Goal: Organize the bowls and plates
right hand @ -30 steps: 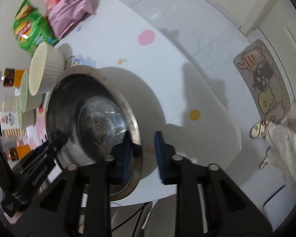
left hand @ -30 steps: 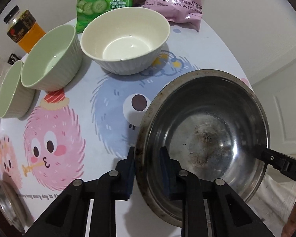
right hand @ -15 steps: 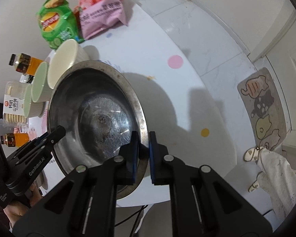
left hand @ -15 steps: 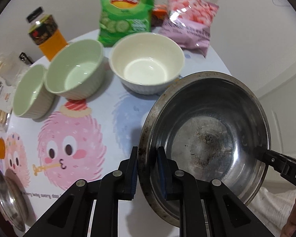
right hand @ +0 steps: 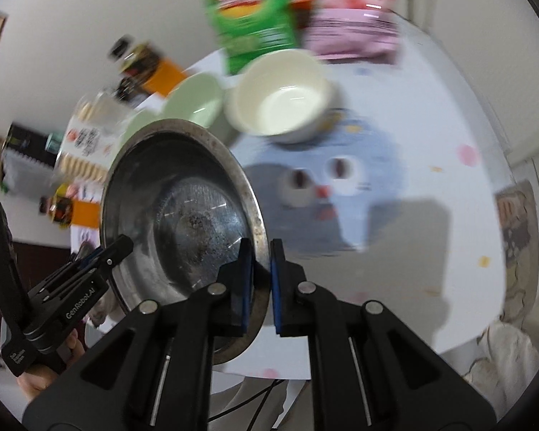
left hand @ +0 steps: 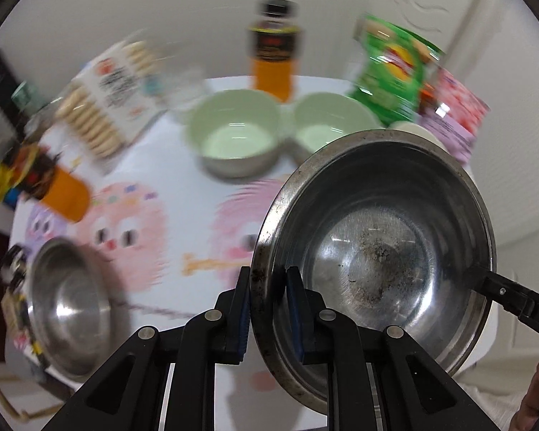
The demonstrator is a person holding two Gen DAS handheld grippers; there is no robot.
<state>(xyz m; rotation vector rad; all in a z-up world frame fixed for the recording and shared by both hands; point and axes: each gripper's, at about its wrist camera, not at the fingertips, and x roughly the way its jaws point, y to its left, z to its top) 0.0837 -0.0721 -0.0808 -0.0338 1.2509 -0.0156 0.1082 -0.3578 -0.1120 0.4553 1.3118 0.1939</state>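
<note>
Steel bowl (left hand: 377,237) pinched at opposite rims, both grippers (left hand: 268,298) (right hand: 261,273) clamped tight; I'd keep it level toward the second steel bowl (left hand: 68,309) at 8 o'clock.

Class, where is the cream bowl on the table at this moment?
In the right wrist view the cream bowl stands near the table's far edge, just in front of the green chip bag, with a green bowl at its left.

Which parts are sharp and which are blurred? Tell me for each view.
Left wrist view: left gripper and the large steel bowl it grips are sharp; green bowls, bottles and snack bags smear with motion blur. Right wrist view: right gripper and that bowl stay crisp; the cream bowl and chip bag are streaked; fisheye bends the table edge.
</note>
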